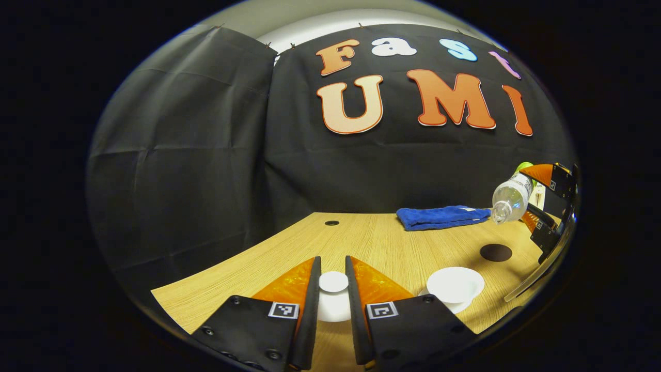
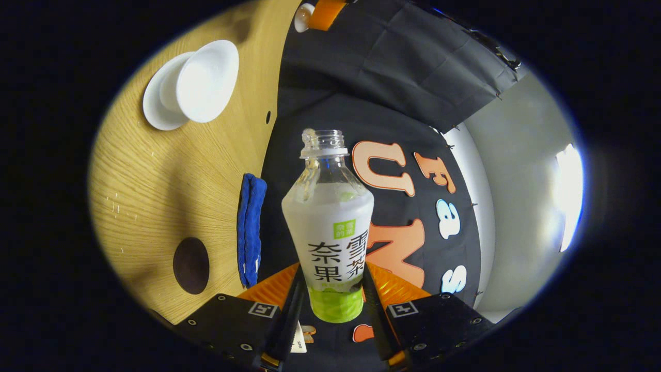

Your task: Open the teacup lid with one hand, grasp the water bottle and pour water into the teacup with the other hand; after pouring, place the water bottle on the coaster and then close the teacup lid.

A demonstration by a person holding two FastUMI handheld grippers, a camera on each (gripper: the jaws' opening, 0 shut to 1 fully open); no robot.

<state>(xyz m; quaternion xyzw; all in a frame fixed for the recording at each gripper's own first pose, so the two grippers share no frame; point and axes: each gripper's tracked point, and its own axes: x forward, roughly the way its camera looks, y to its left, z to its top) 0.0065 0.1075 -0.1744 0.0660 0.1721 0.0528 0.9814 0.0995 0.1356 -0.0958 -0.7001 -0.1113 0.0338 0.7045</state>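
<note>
Pale wood-grain laminate forms the table [image 1: 372,243], the largest surface in my feed. On it, toward the far edge, lies a folded blue cloth [image 1: 441,217]; nearer me sits the dark round coaster [image 1: 496,252], and nearer still the open white teacup [image 1: 455,284] on its saucer.

The water bottle [image 2: 329,217] is off the table, held in the right gripper [image 2: 330,289], whose fingers clamp both sides of the lower body just above the green base. In the left gripper view the bottle [image 1: 511,199] is tipped with its uncapped mouth pointing down and toward the cup; its long axis runs obliquely from the gripper to the mouth, which is above the table between cloth and coaster, not yet over the cup. I judge the bottle light, thin-walled and easily squeezed; the labelled body is likely slippery, so the low, firm hold on the waist is the correct place.

The left gripper [image 1: 333,289] has its fingers closed narrowly on the teacup lid [image 1: 333,297], holding it by the knob near the table's near edge. I judge the lid to be ceramic: rigid, smooth and fragile.
</note>
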